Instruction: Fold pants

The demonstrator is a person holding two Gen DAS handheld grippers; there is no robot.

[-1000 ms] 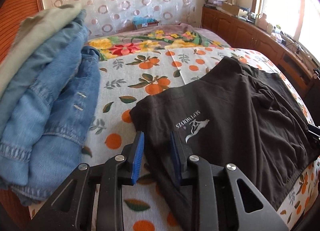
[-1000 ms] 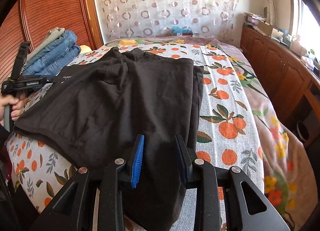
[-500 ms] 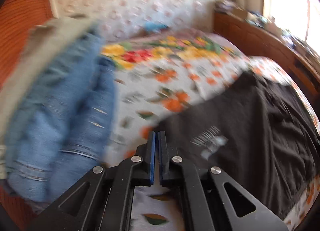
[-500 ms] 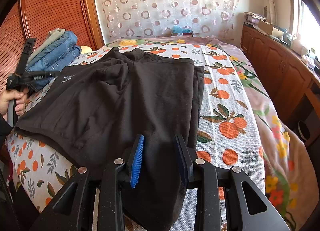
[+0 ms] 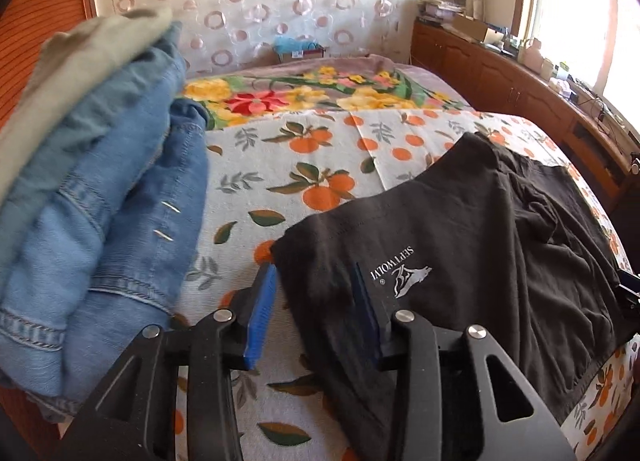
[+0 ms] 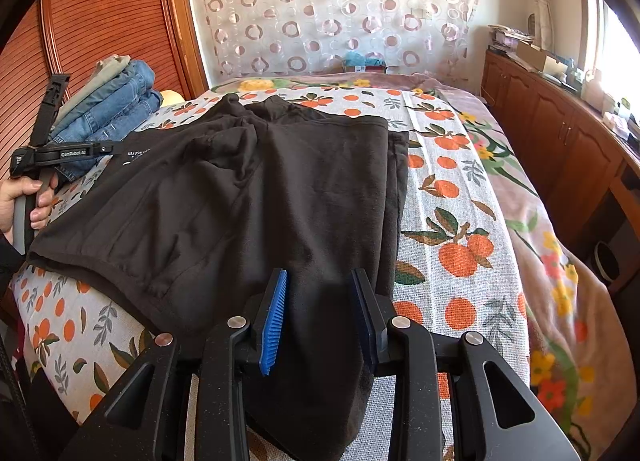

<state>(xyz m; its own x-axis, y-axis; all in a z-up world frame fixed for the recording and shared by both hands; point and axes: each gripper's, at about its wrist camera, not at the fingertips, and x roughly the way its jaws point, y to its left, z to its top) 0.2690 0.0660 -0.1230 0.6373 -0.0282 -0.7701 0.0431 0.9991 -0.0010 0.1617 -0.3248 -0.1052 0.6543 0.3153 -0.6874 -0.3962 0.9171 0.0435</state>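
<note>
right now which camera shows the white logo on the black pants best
The left wrist view: the white logo sits close, just past the left gripper, its lettering and animal figure legible on the black pants. The right wrist view shows it only as a tiny unreadable white mark at the far left edge.

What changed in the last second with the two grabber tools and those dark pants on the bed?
The left gripper snapped shut half a second ago beside the corner of the black pants; now its jaws are opening again, with that corner between them, not pinched. The right gripper stayed open over the pants' other end. The pants and the folded jeans stack lie as before.
</note>
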